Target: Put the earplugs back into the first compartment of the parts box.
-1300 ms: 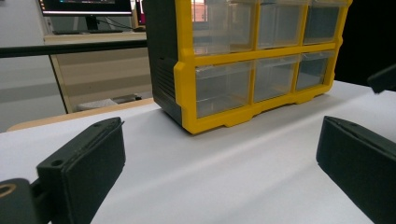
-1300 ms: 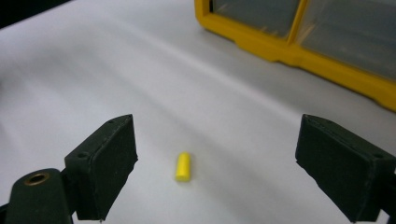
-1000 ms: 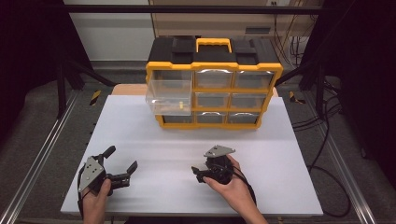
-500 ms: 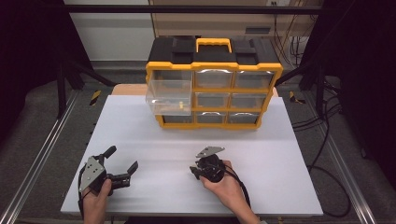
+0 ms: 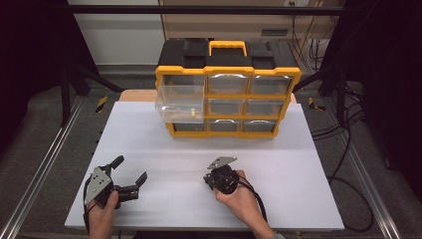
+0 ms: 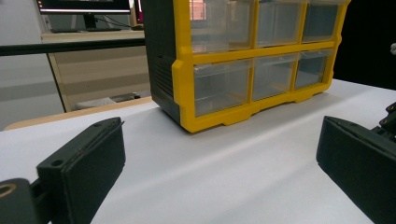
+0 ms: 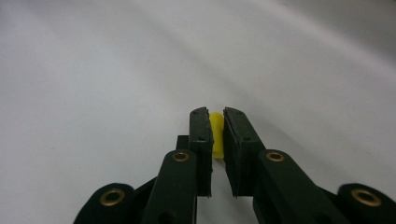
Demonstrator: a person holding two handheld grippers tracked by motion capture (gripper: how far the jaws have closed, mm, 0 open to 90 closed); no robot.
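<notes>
A small yellow piece (image 7: pixel 216 135) is pinched between the jaws of my right gripper (image 7: pixel 217 116), which points down at the white table. In the high view my right gripper (image 5: pixel 210 178) is low over the table's front middle, held by a hand. My left gripper (image 5: pixel 131 169) rests at the front left with its jaws wide open and nothing between them. In the left gripper view my left gripper (image 6: pixel 224 172) faces the yellow and black drawer organizer (image 6: pixel 247 70).
The organizer (image 5: pixel 229 94) stands at the back of the white table (image 5: pixel 164 144), with several clear drawers. Its upper left drawer (image 5: pixel 180 103) is pulled out. Metal rails run along both table sides, and cables lie on the floor at the right.
My right gripper has shifted a little to the left and tipped down toward the table. The left gripper has stayed where it was.
</notes>
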